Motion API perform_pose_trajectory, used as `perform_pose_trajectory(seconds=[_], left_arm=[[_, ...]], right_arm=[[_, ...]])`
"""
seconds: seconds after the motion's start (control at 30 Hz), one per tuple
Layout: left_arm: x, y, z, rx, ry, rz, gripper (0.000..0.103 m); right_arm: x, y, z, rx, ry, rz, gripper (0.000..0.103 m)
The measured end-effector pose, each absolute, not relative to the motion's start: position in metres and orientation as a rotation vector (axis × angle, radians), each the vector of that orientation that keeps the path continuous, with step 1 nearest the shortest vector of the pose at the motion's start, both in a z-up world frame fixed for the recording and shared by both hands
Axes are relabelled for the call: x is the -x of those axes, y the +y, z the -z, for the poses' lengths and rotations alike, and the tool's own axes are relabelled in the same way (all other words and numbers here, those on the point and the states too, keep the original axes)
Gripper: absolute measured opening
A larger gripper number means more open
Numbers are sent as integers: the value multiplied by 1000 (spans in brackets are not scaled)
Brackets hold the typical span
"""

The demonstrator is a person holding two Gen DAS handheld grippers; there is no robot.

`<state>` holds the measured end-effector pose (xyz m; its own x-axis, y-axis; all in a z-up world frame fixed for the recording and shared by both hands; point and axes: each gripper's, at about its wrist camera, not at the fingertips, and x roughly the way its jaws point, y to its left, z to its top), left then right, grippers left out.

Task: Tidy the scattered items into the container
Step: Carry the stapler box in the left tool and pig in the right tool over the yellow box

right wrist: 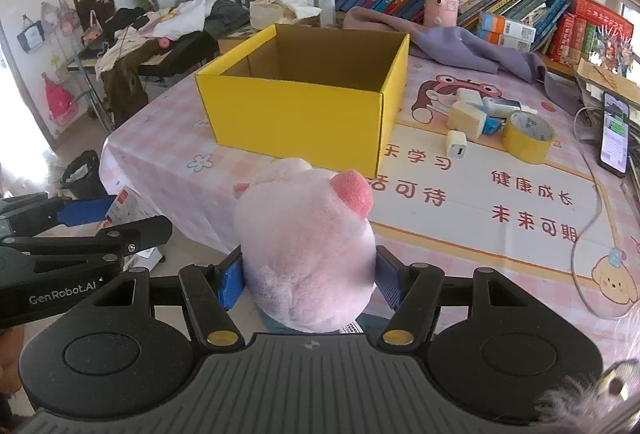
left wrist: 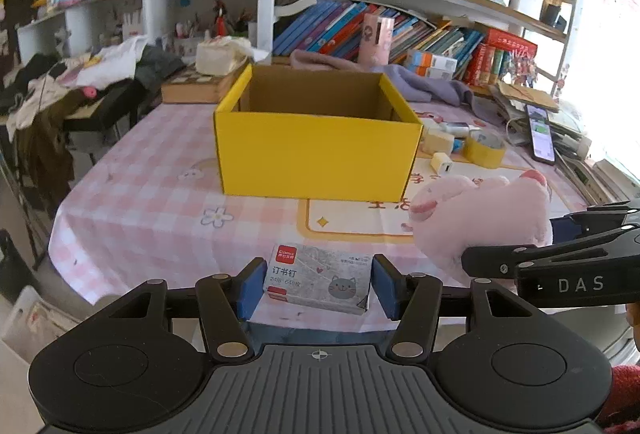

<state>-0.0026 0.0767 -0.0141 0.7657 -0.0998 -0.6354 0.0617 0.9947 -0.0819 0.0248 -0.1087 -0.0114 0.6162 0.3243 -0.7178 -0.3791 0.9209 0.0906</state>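
We see a matt yellow cardboard box [right wrist: 304, 106] with a plain brown paper inside, sitting on a smooth, slightly shiny checked tablecloth [right wrist: 480, 234]. The pink plush toy [right wrist: 304, 246] is all soft fuzzy pile. The staple box [left wrist: 318, 280] looks like glossy printed card. Gripper pads [left wrist: 252, 288] look like matt blue rubber on black matt plastic, with shiny metal rivets. The tape roll [right wrist: 527, 138] is glossy yellow.

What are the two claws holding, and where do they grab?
Left claw squeezes the staple box by its short ends. Right claw squeezes the pink plush toy around its lower body.
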Motion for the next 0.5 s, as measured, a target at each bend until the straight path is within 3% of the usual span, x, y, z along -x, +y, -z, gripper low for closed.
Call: perform_pose_trajectory(seconds=[0.5], left_arm=[[-23,81,8,7,665,81,56]], right_arm=[[-51,-104,-3,48,703,-382,63]])
